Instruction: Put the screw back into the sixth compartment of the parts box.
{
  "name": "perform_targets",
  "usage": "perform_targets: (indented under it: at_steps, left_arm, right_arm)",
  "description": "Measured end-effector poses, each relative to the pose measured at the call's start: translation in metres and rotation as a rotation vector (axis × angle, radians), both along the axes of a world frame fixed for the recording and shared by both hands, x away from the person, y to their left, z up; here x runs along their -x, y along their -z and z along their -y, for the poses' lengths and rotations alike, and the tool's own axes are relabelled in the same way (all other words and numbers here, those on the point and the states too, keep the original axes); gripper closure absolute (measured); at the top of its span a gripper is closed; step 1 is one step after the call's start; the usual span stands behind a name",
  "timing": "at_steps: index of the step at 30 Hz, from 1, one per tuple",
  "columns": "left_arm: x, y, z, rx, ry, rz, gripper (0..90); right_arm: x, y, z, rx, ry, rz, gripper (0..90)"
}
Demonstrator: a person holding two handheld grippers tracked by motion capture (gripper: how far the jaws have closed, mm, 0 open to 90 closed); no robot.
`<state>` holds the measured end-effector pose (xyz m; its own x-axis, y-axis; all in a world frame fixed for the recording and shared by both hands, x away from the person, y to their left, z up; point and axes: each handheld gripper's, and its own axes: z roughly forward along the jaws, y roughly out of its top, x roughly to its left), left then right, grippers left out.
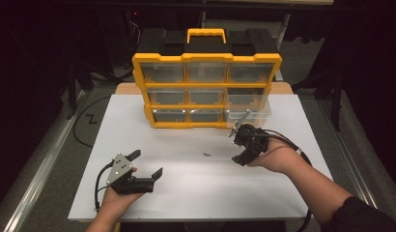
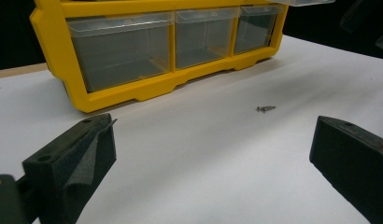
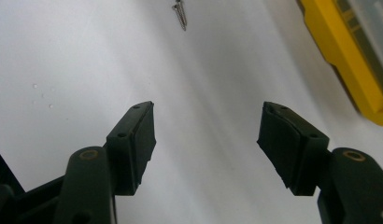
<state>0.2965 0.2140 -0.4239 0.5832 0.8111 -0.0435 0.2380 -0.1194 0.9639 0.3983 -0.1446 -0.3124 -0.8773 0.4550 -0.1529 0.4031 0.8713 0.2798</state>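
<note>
Screw on the desk, in front of the organiser

The screw (image 1: 206,155) is seen between both gaping, empty tongs, left (image 1: 147,164) and right (image 1: 236,146).

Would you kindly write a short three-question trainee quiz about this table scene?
1. True or false: the screw lies on the white table, apart from both grippers.
2. Which is open: A the left gripper, B the right gripper, C both?
3. Fill in: the organizer has a frame coloured ____.

Key: 1 true; 2 C; 3 yellow.
</note>
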Motion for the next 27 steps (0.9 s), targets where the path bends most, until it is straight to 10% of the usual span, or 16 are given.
perform_targets:
  at_steps: [27]
  left_arm:
    - [0.0,0.0,-0.001,0.003,0.0,0.002,1.3]
  right_arm:
    - [0.001,0.064,-0.023,-0.015,-0.037,-0.038,25.6]
